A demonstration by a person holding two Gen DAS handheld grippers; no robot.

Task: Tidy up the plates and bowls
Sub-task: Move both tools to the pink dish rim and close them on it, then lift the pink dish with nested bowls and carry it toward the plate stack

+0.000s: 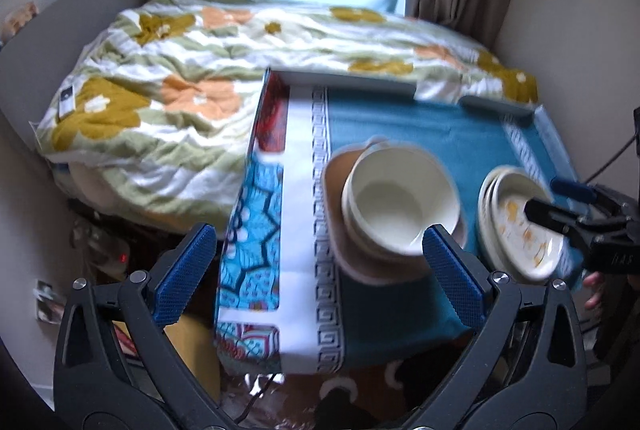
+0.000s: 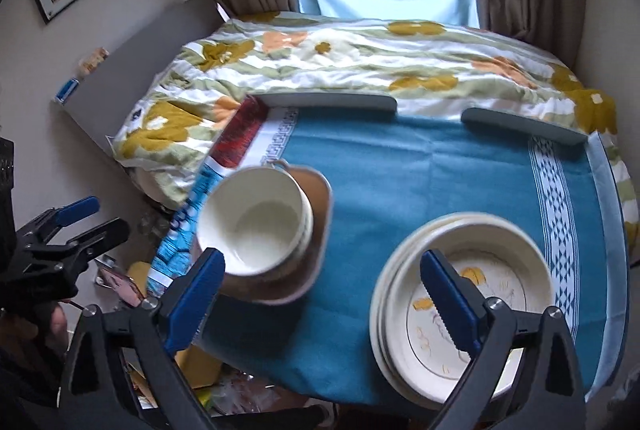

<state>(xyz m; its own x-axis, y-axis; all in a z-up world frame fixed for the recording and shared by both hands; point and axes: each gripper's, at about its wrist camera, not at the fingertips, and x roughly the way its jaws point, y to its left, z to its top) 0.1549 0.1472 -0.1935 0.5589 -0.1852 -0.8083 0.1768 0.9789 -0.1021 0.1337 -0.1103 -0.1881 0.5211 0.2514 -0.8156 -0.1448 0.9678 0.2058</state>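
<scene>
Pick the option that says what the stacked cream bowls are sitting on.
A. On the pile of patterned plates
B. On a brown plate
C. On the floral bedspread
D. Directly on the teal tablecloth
B: the stacked cream bowls rest on a brown plate whose rim shows around them, apart from the patterned plates.

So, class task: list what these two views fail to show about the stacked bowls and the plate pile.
- Stacked bowls: motion blur hides the count, left wrist view.
- Plate pile: near edge hidden behind the right gripper, right wrist view.
- Brown plate: mostly covered by the bowls.
</scene>
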